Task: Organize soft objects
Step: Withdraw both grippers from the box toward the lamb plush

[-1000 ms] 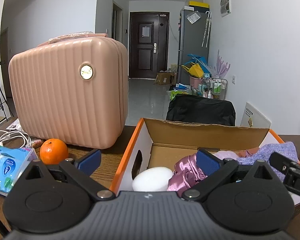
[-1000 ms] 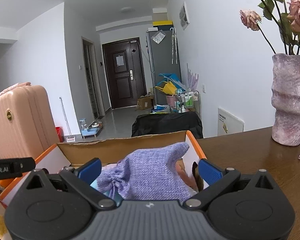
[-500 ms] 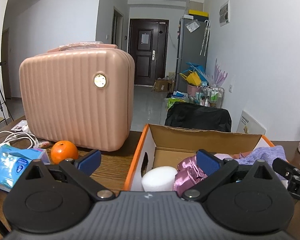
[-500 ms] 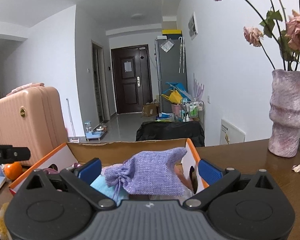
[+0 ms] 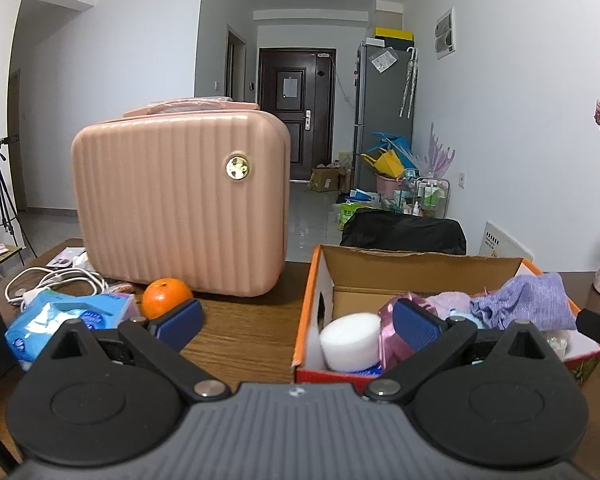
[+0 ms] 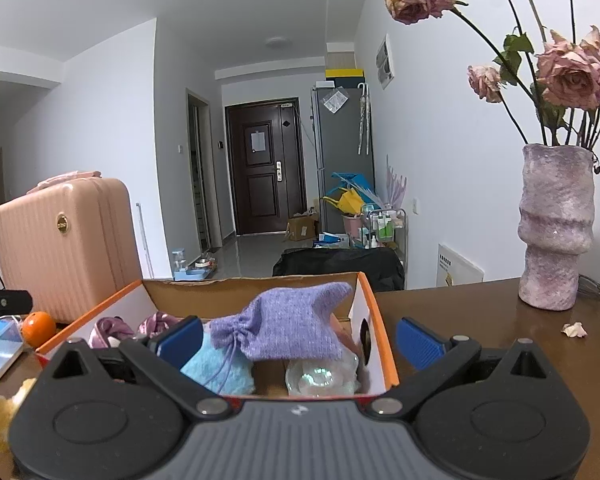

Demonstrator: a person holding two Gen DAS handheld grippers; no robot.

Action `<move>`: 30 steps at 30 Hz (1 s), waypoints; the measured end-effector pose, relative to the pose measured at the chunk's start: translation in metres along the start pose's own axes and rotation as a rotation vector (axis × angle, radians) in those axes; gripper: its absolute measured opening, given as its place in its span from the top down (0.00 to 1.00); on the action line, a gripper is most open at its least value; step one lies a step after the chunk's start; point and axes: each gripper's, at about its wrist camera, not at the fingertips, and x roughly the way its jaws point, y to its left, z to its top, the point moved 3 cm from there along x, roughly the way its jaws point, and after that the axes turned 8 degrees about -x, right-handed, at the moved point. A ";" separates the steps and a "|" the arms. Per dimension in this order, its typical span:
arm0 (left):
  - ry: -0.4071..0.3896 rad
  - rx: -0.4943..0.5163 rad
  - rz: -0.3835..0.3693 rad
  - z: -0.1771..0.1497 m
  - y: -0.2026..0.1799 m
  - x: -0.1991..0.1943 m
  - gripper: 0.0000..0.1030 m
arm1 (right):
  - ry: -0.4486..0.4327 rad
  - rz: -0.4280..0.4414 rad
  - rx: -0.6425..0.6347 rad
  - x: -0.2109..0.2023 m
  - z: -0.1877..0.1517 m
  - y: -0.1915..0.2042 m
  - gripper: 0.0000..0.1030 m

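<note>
Left gripper: spread wide, empty, above the counter at the box's left wall. Right gripper: spread wide, empty, at the box's near right corner. Cardboard box: holds purple knit pouch, light-blue plush, pink satin cloth, white foam piece. Counter's left side: pink case, orange.

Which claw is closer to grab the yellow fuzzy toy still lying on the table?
Probably the right claw: the yellow fuzzy toy shows only in its view, beside the cardboard box. Both claws are open and empty.
</note>
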 end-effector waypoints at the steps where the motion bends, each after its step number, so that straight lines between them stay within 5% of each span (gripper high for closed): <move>1: -0.001 0.000 0.002 -0.001 0.002 -0.002 0.00 | 0.000 0.001 0.000 -0.003 -0.002 0.000 0.00; 30: 0.038 0.044 0.011 -0.050 0.045 -0.090 0.00 | 0.031 0.034 -0.029 -0.096 -0.039 0.034 0.00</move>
